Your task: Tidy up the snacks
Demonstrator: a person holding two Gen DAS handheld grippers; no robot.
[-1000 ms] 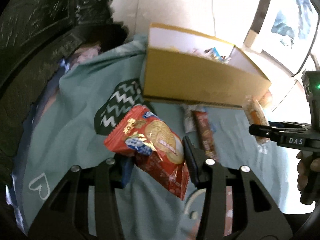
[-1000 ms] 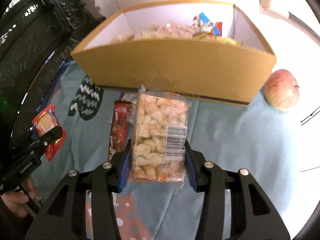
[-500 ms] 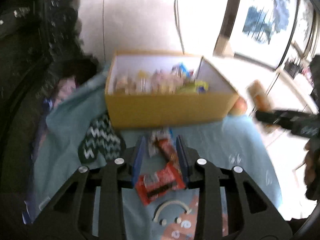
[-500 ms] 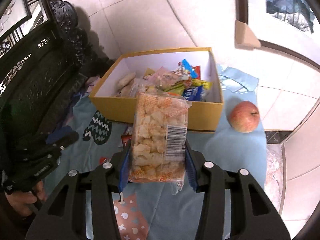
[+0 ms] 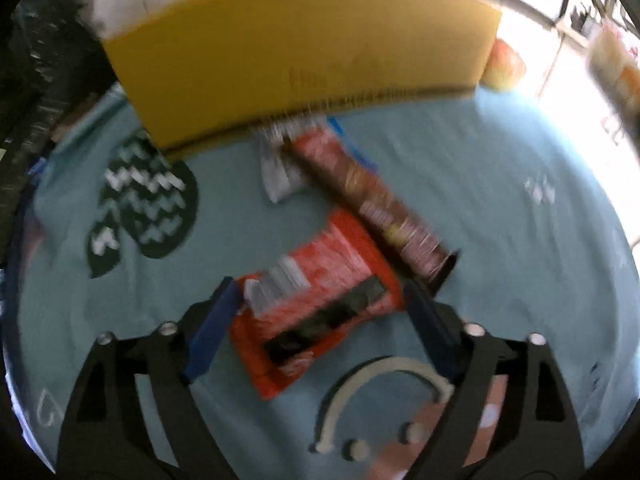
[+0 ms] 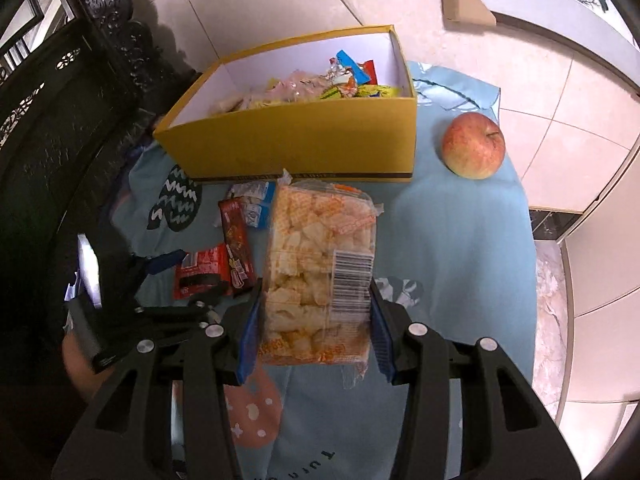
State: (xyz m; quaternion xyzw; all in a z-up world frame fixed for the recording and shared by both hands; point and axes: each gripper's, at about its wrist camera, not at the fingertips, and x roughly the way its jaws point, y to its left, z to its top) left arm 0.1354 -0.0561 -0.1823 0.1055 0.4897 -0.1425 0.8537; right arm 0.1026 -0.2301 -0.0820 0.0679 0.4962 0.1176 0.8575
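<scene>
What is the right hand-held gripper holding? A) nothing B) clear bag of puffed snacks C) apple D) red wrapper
B: the right hand-held gripper is clamped on the clear bag of puffed snacks, lifted in front of the box, while the apple sits on the cloth.

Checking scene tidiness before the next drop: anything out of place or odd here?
Mostly one oddity: an apple sits on the blue cloth right of the yellow box, the only non-packaged item. Three packets still lie loose in front of the box, the brown bar overlapping the red packet.
</scene>
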